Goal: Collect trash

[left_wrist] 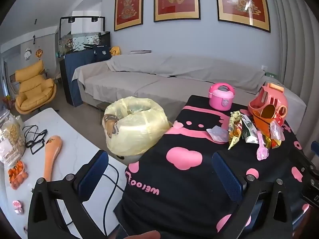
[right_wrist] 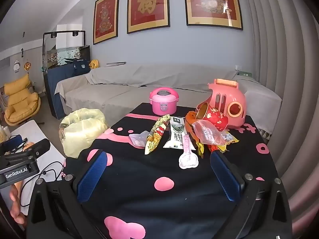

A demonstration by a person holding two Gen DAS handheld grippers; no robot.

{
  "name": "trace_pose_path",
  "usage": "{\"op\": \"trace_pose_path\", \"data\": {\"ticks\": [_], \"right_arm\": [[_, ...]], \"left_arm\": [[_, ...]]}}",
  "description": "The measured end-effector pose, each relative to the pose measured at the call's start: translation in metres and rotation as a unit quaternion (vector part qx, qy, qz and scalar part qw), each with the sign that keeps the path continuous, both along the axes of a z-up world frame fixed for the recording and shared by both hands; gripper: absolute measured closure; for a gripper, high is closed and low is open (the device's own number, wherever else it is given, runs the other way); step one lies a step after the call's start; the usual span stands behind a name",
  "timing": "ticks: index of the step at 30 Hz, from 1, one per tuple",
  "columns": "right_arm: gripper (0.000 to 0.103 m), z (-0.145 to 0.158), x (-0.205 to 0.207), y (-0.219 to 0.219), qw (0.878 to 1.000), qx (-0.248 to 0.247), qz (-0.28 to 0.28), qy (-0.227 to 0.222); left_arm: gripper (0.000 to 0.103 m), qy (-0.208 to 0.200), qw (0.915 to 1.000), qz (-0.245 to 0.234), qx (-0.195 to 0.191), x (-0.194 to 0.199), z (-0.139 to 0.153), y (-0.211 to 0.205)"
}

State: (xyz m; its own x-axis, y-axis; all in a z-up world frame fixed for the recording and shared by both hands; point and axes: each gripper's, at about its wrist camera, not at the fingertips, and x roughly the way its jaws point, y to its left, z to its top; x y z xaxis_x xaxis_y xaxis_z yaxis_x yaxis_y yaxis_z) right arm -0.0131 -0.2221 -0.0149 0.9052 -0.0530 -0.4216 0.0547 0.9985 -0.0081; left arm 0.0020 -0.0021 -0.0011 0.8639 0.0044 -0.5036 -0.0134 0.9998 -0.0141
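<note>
Both tongs, left [left_wrist: 159,177] and right [right_wrist: 157,176], hang released over the worktop [right_wrist: 139,179]; wrappers [right_wrist: 175,133] at twelve o'clock, bin [right_wrist: 83,129] at ten.

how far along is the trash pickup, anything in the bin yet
Nothing looks done: the wrappers, milk pouch and crumpled plastic bag all lie on the black cloth. Both left tongs and right tongs are open and empty. What the lined bin holds cannot be told. All pickup remains.

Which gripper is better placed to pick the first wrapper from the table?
Probably the right gripper: open, with the wrappers straight ahead. From the left gripper, also open, they lie off to the right.
</note>
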Motion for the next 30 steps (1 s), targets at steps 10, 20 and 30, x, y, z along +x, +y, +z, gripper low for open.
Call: {"op": "trace_pose_path", "data": {"ticks": [10,20,30], "right_arm": [[0.001,-0.0016,0.0014,0.0048,1.000,-0.004,0.011,0.004],[0.001,-0.0023,0.0021,0.0053,1.000,-0.006,0.018,0.005],[0.001,-0.0032,0.0023,0.0063,1.000,-0.006,0.019,0.006]], "left_arm": [[0.000,0.000,0.9999,0.012,-0.002,-0.0025,-0.0030,0.0049],[0.000,-0.003,0.9998,0.021,-0.002,-0.0063,-0.0062,0.0082],[0.000,-0.001,0.9998,0.022,-0.003,-0.0075,-0.0089,0.0078]]}}
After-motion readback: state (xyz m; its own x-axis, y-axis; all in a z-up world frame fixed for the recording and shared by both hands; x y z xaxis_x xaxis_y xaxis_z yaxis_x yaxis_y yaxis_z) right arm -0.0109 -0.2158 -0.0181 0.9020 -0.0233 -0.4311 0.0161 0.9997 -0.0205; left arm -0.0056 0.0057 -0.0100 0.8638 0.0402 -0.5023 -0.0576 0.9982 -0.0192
